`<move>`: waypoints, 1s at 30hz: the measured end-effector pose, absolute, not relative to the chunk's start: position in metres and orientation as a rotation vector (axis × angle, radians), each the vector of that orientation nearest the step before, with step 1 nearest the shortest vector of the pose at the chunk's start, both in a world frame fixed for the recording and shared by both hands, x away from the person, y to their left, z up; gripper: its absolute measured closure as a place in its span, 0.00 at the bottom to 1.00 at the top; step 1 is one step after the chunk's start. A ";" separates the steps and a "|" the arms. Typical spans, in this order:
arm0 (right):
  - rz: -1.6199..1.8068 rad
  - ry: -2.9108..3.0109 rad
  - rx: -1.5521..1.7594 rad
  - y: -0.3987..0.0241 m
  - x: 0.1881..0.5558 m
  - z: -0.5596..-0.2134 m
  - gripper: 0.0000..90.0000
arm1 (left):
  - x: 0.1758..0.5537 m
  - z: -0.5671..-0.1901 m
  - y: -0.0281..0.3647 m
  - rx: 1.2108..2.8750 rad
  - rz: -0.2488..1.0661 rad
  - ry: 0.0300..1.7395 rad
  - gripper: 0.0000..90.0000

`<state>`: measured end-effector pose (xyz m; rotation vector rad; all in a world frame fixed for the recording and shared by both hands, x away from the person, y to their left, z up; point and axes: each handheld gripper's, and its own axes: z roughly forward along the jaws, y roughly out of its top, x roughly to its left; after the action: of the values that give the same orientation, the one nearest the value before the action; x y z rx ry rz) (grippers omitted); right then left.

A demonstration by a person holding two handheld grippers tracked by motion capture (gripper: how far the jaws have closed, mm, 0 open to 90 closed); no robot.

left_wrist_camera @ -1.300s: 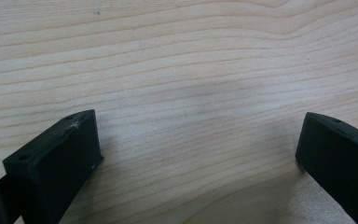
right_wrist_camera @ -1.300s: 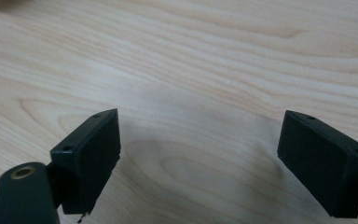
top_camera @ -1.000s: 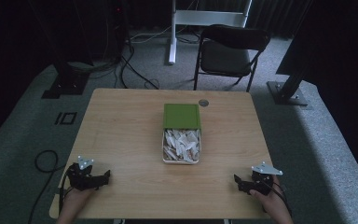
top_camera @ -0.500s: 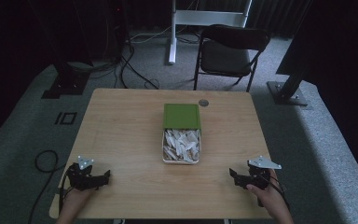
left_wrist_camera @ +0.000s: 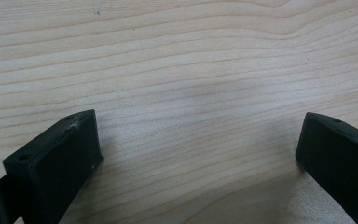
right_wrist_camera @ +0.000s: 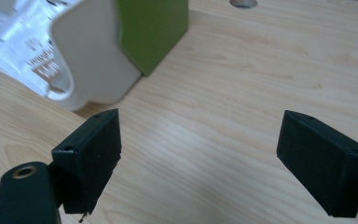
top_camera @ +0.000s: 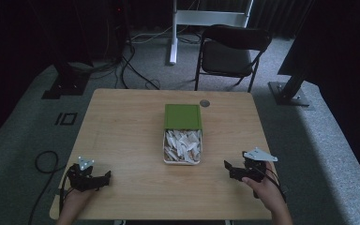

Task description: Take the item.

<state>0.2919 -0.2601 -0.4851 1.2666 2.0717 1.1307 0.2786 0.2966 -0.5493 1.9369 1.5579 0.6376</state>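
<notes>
A white box (top_camera: pixel 182 159) full of white paper packets stands mid-table, its green lid (top_camera: pixel 183 116) slid back over the far half. My left gripper (top_camera: pixel 105 177) rests open at the table's near left corner, and in its own view the gripper (left_wrist_camera: pixel 198 149) has bare wood between the jaws. My right gripper (top_camera: pixel 229 170) is held open at the near right, pointing left toward the box. In the right gripper view the gripper (right_wrist_camera: pixel 200 149) holds nothing, and the white box (right_wrist_camera: pixel 93 60) and green lid (right_wrist_camera: pixel 151 28) lie ahead at upper left, apart from the jaws.
A small round grommet (top_camera: pixel 205 103) sits in the tabletop behind the lid, also seen as the grommet (right_wrist_camera: pixel 243 3). A black folding chair (top_camera: pixel 234 47) stands beyond the far edge. Bare wood lies on both sides of the box. Cables run over the floor at left.
My right gripper has shifted a little left and forward, toward the box, with its grey plate now tilted. The left gripper has stayed put.
</notes>
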 end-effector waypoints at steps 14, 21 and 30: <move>1.183 2.089 1.190 -0.239 0.303 -0.462 0.16 | 0.279 -0.549 0.297 1.935 0.637 1.558 0.01; 1.219 2.099 1.136 -0.223 0.309 -0.450 0.16 | 0.279 -0.549 0.297 1.936 0.637 1.558 0.01; 1.236 2.132 1.089 -0.205 0.315 -0.444 0.16 | 0.279 -0.549 0.297 1.935 0.637 1.559 0.01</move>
<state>0.3151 -0.2051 -0.4438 1.0885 2.1317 1.2358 0.2786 0.2965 -0.5493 1.9352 1.5586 0.6369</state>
